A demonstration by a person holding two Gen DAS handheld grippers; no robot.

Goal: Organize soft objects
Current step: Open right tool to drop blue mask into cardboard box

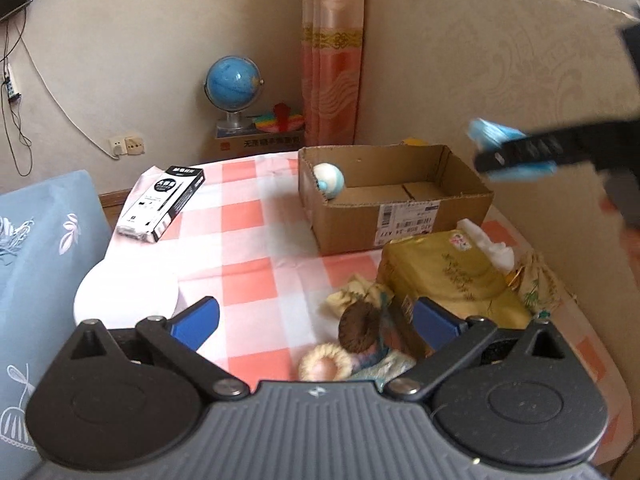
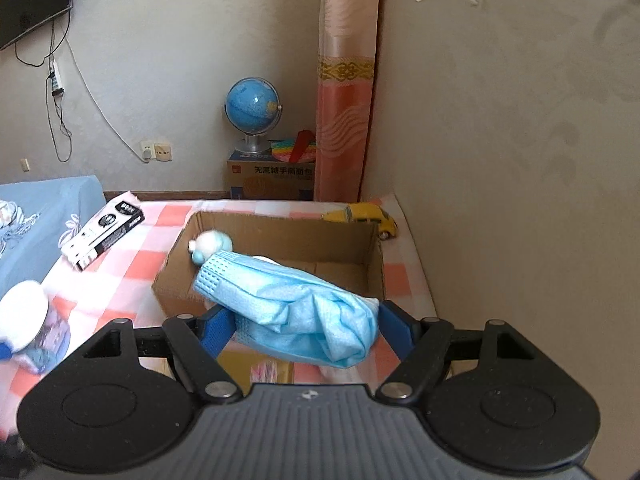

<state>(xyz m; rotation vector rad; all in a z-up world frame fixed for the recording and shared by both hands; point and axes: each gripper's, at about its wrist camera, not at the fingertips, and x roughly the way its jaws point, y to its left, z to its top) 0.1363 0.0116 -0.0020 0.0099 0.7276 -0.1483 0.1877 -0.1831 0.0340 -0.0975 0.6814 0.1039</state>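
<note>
A: Starting left of the cardboard box (image 1: 394, 196), what do you have?

B: Your left tongs (image 1: 316, 320) stand wide apart with nothing between them, hovering over the checked bench (image 1: 248, 248) on the near side of the box. Well left of the box lies a black and white carton (image 1: 162, 204), and nearer you than that sits a white round lid (image 1: 126, 294). A blue embroidered cushion (image 1: 40, 248) lies farther left again.

A: And just below the tongs?

B: Near the box's front wall you have a heap of soft things: a brown pompom (image 1: 360, 326), a cream fluffy ring (image 1: 326, 364) touching it, and a yellow-green tissue pack (image 1: 452, 276) beside them, with white tissue sticking out of its top.

A: Inside the box?

B: A white and pale blue plush ball (image 1: 329, 178) rests against the box's left wall. The rest of the floor shows bare cardboard.

A: Moving to the right?

B: Your right tongs (image 2: 306, 326) are closed on a crumpled blue face mask (image 2: 296, 304), held in the air above the box's near edge. In the left wrist view the mask (image 1: 496, 136) appears blurred, to the right of the box and above it. A yellow toy car (image 2: 366, 216) sits just behind the box's far right corner.
</note>
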